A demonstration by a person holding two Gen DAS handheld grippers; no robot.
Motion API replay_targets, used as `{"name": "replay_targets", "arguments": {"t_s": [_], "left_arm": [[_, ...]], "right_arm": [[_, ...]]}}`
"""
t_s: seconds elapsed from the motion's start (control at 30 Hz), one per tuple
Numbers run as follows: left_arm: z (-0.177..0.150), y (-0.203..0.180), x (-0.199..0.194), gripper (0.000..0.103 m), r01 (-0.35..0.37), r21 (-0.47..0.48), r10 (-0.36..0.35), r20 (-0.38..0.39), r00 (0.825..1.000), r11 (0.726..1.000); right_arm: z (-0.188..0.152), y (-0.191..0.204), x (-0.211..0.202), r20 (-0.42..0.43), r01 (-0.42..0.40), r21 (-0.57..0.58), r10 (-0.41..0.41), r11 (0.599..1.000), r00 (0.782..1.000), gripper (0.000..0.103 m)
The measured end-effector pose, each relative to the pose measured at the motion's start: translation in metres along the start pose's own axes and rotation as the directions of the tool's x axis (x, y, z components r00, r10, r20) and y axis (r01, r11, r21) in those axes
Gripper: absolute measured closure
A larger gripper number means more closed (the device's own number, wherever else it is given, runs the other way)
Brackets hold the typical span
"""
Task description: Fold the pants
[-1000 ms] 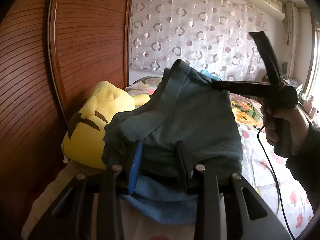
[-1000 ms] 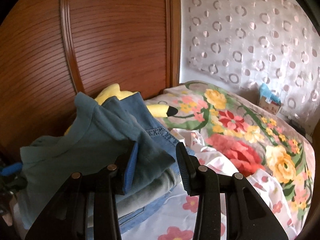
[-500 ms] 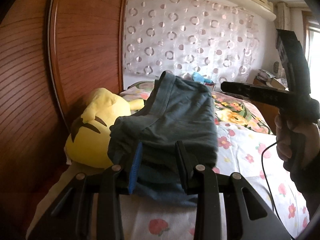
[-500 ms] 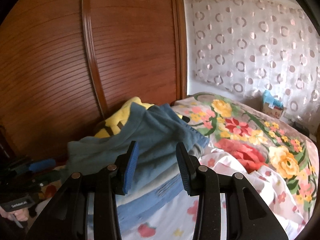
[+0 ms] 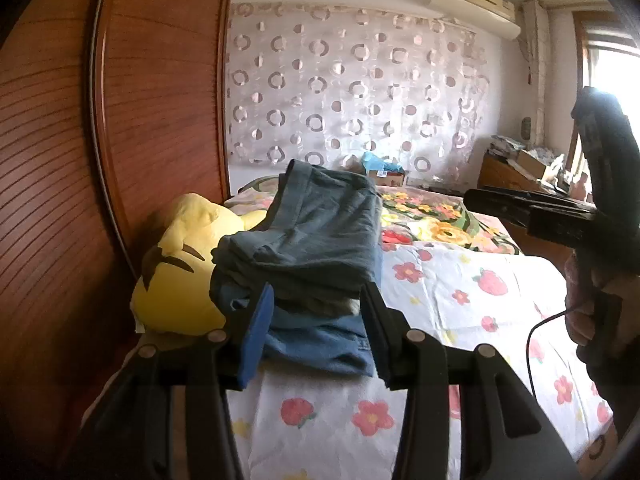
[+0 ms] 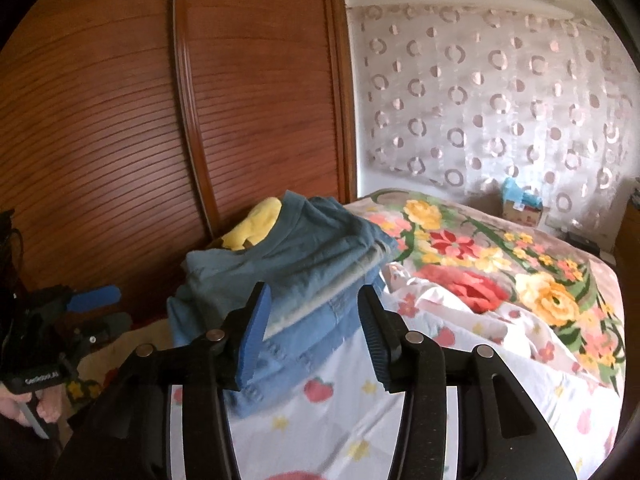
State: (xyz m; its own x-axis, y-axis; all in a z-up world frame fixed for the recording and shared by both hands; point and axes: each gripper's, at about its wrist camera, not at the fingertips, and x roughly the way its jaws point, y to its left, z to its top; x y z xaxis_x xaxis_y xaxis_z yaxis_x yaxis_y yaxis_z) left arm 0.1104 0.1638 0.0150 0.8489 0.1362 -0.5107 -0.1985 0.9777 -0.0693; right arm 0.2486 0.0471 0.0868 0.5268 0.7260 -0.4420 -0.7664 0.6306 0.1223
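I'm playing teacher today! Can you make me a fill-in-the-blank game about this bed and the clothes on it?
1. The folded teal pants lie on top of a ____ of clothes.
2. The plush toy beside them is coloured ____.
3. The bedsheet is printed with flowers and ____.
4. Both grippers' jaws hold ____.

Missing words: stack; yellow; strawberries; nothing

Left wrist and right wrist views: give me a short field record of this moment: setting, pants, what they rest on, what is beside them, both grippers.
setting: bed with a strawberry and flower print sheet, against a wooden slatted panel
pants: dark teal pants, folded, top of the stack
beneath: lighter blue jeans, also folded
beside: yellow plush toy between the stack and the panel
left gripper: open, nothing between the fingers, short of the stack, jaws just opened further
right gripper: open, empty, jaws just opened further
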Motion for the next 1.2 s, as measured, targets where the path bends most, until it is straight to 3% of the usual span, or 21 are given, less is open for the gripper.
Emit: {"name": "replay_targets", "arguments": {"t_s": [0.53,0.83,1.2], "left_arm": [[-0.013,-0.050,-0.050,0.055,0.045,0.087,-0.049,0.039,0.998,0.995],[-0.024,-0.078,-0.076,0.055,0.148,0.114,-0.154,0.043,0.987,0.982],[-0.042,-0.110,-0.094,0.048,0.171,0.142,-0.177,0.030,0.984,0.975]], "right_arm": [[-0.045,0.014,-0.107,0.058,0.116,0.053,-0.119,0.992,0.991,0.047],[-0.076,0.017,-0.163,0.090,0.212,0.105,-0.222,0.971,0.971,0.045],[-0.123,0.020,-0.221,0.097,0.333,0.177,-0.354,0.926,0.930,0.023]]}}
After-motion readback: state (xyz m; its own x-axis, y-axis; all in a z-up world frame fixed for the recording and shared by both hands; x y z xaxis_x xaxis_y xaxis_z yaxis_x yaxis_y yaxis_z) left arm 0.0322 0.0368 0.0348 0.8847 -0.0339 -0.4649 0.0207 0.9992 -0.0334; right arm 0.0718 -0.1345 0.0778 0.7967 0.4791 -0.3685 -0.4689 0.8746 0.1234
